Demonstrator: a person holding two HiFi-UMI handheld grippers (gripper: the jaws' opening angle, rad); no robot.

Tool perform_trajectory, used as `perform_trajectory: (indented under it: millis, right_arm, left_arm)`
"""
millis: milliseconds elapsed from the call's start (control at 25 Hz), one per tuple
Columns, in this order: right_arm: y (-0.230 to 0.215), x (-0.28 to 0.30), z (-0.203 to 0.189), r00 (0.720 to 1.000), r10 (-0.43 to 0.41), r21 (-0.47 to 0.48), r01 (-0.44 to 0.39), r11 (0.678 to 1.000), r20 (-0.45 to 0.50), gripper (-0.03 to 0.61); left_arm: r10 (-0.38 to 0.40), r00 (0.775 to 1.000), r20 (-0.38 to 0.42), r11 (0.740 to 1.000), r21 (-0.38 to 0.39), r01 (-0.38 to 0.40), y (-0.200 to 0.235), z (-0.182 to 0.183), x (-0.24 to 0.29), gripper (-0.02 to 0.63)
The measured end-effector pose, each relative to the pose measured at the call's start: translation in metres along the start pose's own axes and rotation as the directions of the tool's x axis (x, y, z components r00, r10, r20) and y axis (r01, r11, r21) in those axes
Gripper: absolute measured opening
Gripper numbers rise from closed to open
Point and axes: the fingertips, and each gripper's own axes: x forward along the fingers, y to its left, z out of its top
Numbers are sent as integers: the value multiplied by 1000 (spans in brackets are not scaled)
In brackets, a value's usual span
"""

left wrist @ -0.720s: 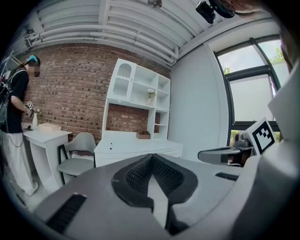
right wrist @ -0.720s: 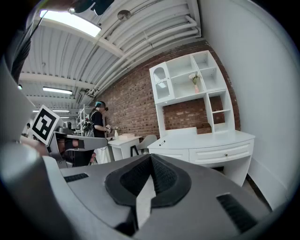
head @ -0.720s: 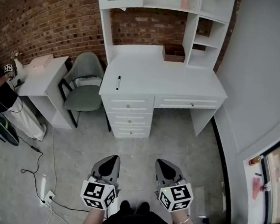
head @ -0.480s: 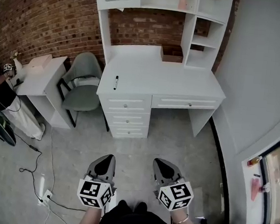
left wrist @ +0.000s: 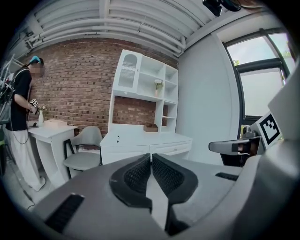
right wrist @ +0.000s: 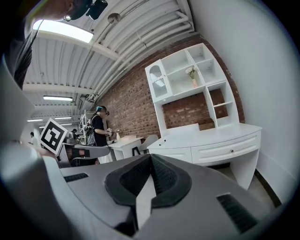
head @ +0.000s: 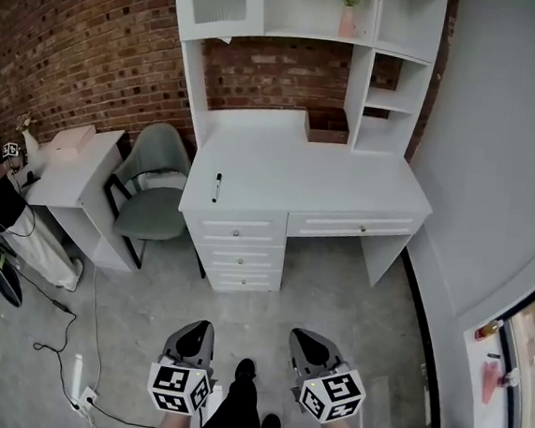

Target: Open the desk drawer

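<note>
A white desk [head: 300, 164] with a shelf hutch stands against the brick wall. Under its top sits a wide drawer [head: 351, 227] with a small knob, closed, and left of it a stack of three smaller closed drawers [head: 239, 251]. The wide drawer also shows in the right gripper view [right wrist: 229, 151]. My left gripper [head: 198, 328] and right gripper [head: 305, 337] hang side by side above the floor, well short of the desk. Both are shut with nothing between the pads, as the left gripper view [left wrist: 151, 157] and the right gripper view [right wrist: 150, 158] show.
A black marker [head: 216, 187] lies on the desk top. A grey-green chair [head: 155, 179] stands left of the desk, beside a small white table [head: 70, 166]. A person [left wrist: 21, 122] stands at far left. Cables [head: 73, 331] trail on the floor. A grey wall [head: 498, 165] runs along the right.
The head view has tilted up, showing more of the hutch. Both grippers sit lower in the picture, still side by side and shut. A shoe now shows between them.
</note>
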Motion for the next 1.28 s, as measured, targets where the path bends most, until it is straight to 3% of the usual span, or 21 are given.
perform_trajectory:
  millis: [440, 720, 1040, 1280]
  right_arm:
    - [-43, 137, 49, 999, -33, -13, 33, 999, 30, 5]
    - [-66, 202, 49, 996, -87, -10, 87, 996, -21, 5]
    - [-101, 239, 28, 989, -127, 21, 129, 991, -82, 5]
    - [-117, 261, -6, 990, -80, 53, 86, 995, -115, 5]
  left_arm:
    - [-44, 999, -5, 999, 13, 44, 79, 32, 131, 11]
    - [-76, 995, -60, 997, 2, 76, 126, 32, 199, 45]
    - [-62, 984, -168, 998, -2, 63, 153, -5, 274, 106]
    - [-47, 967, -252, 999, -35, 39, 161, -63, 320, 118]
